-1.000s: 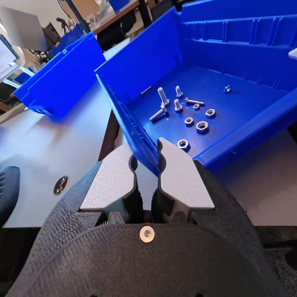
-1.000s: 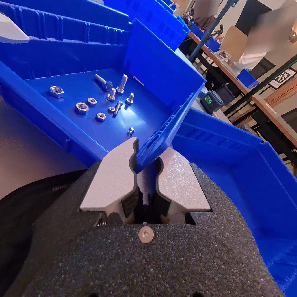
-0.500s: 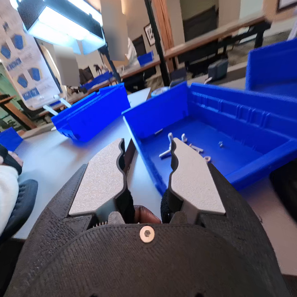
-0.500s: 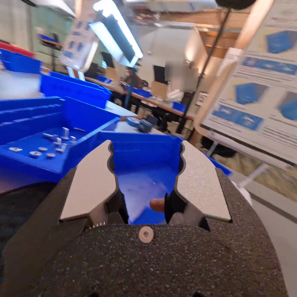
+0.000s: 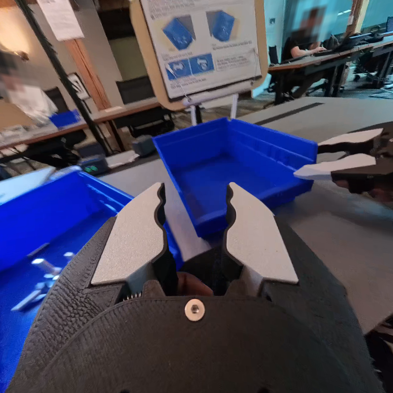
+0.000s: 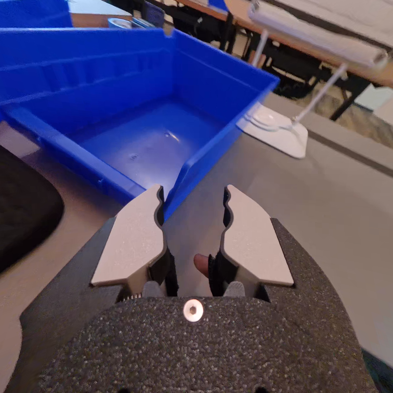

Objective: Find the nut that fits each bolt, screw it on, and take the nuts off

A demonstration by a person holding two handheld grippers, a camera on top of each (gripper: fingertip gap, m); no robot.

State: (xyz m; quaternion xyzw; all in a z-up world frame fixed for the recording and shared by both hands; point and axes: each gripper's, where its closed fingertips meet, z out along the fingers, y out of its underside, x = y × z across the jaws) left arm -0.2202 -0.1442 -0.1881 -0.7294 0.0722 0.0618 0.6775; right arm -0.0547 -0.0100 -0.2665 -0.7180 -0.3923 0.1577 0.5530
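Observation:
My left gripper (image 5: 194, 189) is open and empty, held above the gap between two blue bins. The blue bin (image 5: 51, 214) at the left holds blurred silver bolts (image 5: 45, 270) at its lower left; I cannot make out the nuts there. An empty blue bin (image 5: 234, 170) stands ahead. My right gripper (image 6: 193, 191) is open and empty, just off the near right corner of that empty bin (image 6: 148, 136). It also shows in the left wrist view (image 5: 336, 157), at the bin's right side.
A white stand base (image 6: 278, 131) sits on the grey table (image 6: 297, 202) right of the empty bin. An instruction board (image 5: 204, 46) stands behind the bin. Other tables and a seated person (image 5: 302, 44) are farther back.
Both grippers have opened from nearly shut and swung right, away from the bin with the bolts and nuts, toward the empty bin. The hardware has left the right wrist view.

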